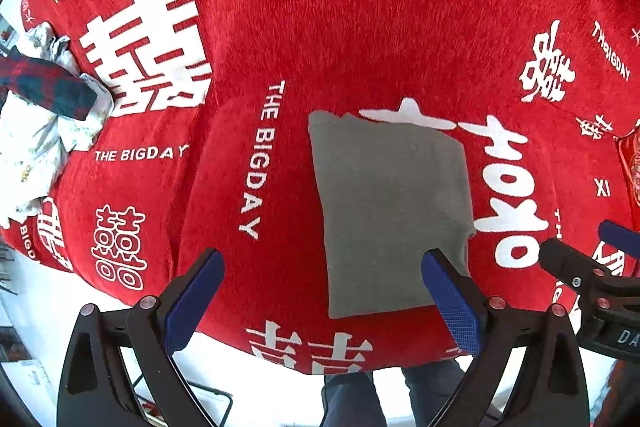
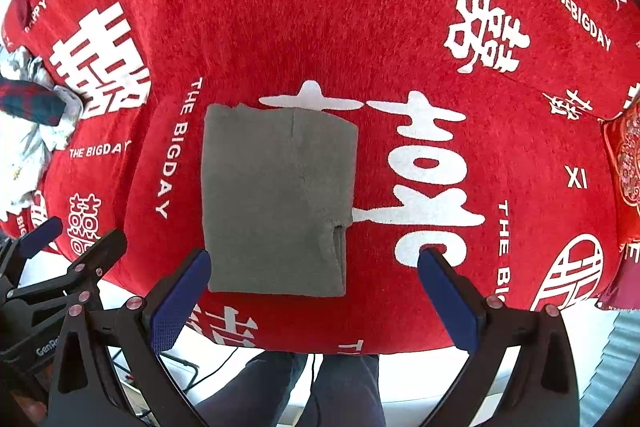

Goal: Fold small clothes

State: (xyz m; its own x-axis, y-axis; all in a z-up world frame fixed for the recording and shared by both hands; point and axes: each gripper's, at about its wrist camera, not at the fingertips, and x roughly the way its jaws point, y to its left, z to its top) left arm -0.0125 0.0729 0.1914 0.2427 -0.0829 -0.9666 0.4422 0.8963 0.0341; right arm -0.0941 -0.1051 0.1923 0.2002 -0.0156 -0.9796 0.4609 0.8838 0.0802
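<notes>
1. The red plush cloth with white wedding characters [image 2: 320, 27] covers the whole work surface. It probably gives a soft, flat bed on which a garment lies smooth while it is folded.
2. The pile of unfolded clothes, white printed fabric with a dark plaid piece on top [image 1: 36, 115], lies at 9 o'clock in the left wrist view, well apart from the middle. I judge it waits there so it does not disturb the folding place.
3. The grey folded garment, a soft knitted rectangle [image 2: 276, 203], lies flat near the front edge of the cloth, at 6 o'clock from the centre in the right wrist view. Its edges are quite even, with a small notch at the right side, so the fold seems finished or nearly so.
4. The left gripper [image 1: 332, 291] has its blue-padded fingers spread wide and holds nothing. Its right finger stands in front of the garment's near right corner; I cannot tell if it touches.
5. The right gripper [image 2: 316, 287] is spread wide too and empty. Its left finger is beside the garment's near left corner. Both grippers seem to be drawn away from the cloth so the garment rests free.
</notes>
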